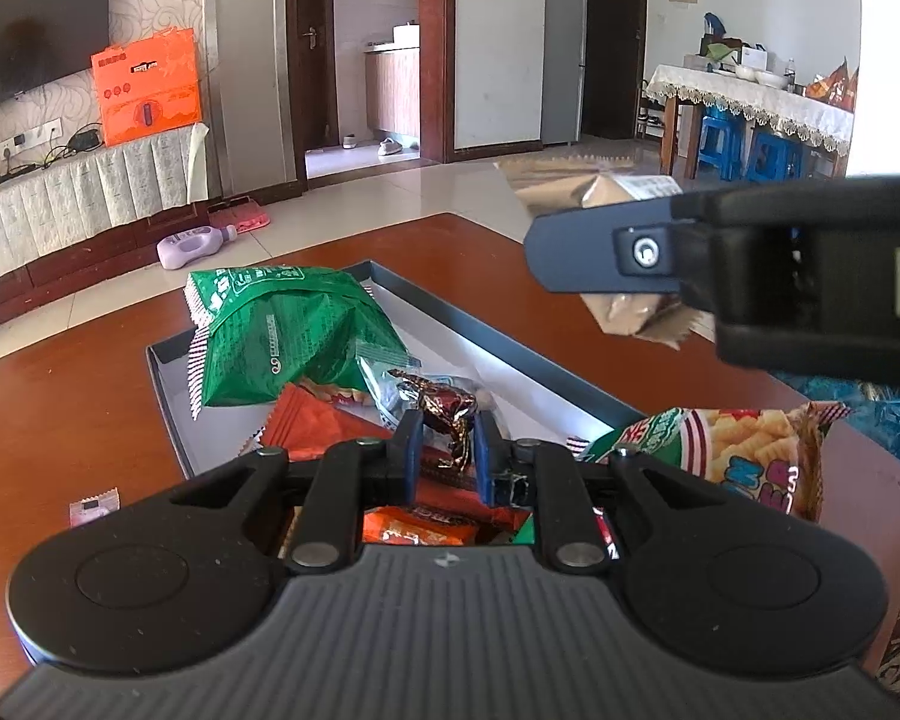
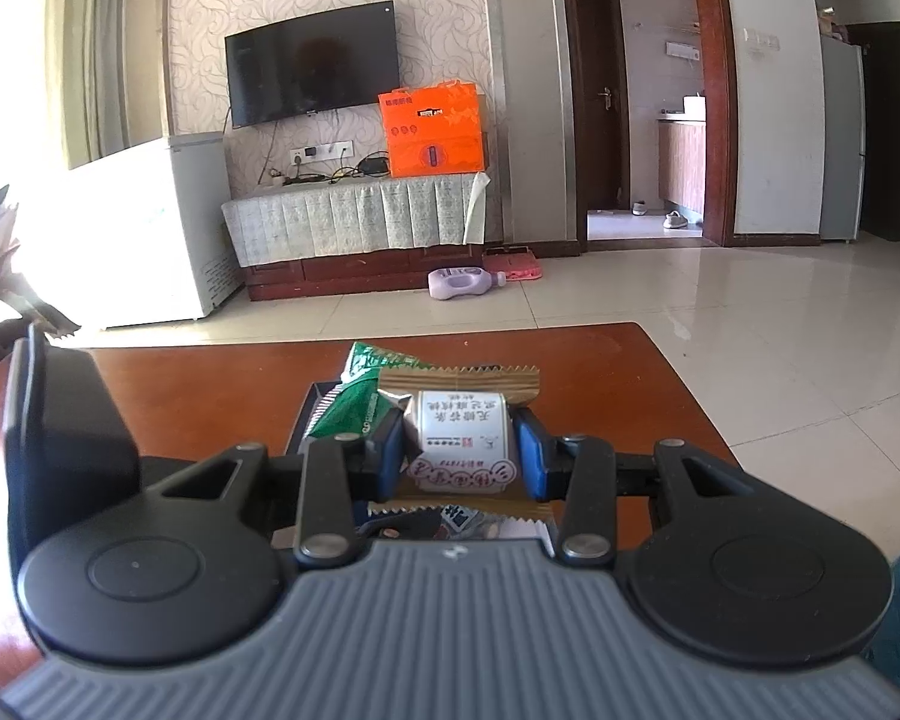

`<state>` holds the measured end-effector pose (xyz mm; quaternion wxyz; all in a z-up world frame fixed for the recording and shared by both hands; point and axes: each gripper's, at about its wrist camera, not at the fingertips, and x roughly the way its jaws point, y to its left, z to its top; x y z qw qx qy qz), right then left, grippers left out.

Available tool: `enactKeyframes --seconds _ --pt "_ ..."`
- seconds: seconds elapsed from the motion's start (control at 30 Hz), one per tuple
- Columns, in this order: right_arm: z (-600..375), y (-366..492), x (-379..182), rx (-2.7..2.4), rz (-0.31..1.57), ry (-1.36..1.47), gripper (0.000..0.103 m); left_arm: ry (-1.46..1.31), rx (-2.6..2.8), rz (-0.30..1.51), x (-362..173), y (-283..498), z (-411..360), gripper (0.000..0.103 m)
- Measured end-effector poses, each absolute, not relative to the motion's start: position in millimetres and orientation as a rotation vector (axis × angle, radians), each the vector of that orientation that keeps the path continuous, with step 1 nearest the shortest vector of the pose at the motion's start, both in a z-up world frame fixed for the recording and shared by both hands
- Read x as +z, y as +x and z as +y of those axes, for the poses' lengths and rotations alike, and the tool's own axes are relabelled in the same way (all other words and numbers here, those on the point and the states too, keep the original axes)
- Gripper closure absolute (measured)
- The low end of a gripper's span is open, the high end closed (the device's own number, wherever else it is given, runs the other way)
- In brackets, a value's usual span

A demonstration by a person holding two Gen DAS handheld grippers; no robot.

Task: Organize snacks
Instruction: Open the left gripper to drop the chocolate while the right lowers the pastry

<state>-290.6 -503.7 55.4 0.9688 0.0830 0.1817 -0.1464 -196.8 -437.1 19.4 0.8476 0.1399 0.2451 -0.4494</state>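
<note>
A shallow dark-rimmed box (image 1: 492, 330) with a white floor sits on the red-brown table and holds a green snack bag (image 1: 282, 330), orange packets (image 1: 312, 426) and other wrapped snacks. My left gripper (image 1: 447, 450) is shut on a brown foil-wrapped candy (image 1: 444, 414) over the box's near end. My right gripper (image 2: 462, 456) is shut on a tan pastry packet with a white label (image 2: 459, 432), held above the box; it also shows in the left wrist view (image 1: 624, 306). The green bag (image 2: 354, 402) lies just beyond it.
A corn-snack bag (image 1: 738, 450) lies at the box's right edge. A small white packet (image 1: 93, 504) lies on the table at left. A blue plastic bag (image 1: 888, 414) is at far right. Beyond the table's far edge are floor tiles and a purple bottle (image 2: 465, 283).
</note>
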Motion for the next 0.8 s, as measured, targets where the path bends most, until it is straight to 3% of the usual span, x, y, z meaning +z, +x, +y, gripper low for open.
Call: enactKeyframes --seconds 0.07,0.13,0.2,0.27,0.5,0.8 --pt "-504.2 -290.2 55.7 -0.292 0.368 0.167 0.061 0.293 -0.948 0.518 19.1 -196.5 -436.0 0.081" --pt "-505.0 -289.3 56.4 -0.288 0.369 0.164 0.061 0.292 -0.948 0.516 20.1 -197.5 -434.6 0.074" --pt "-504.5 -290.0 56.0 -0.286 0.369 0.163 0.061 0.290 -0.952 0.506 21.4 -199.9 -433.1 0.049" --pt "-504.4 -290.1 55.3 -0.285 0.370 0.164 0.061 0.298 -0.942 0.483 22.9 -203.2 -431.6 0.043" --pt "-505.5 -288.3 52.6 -0.277 0.380 0.164 0.061 0.287 -0.937 0.480 25.4 -204.0 -422.5 0.033" --pt "-505.6 -277.0 48.8 -0.265 0.405 0.159 0.061 0.302 -0.944 0.473 26.8 -212.9 -411.4 0.030"
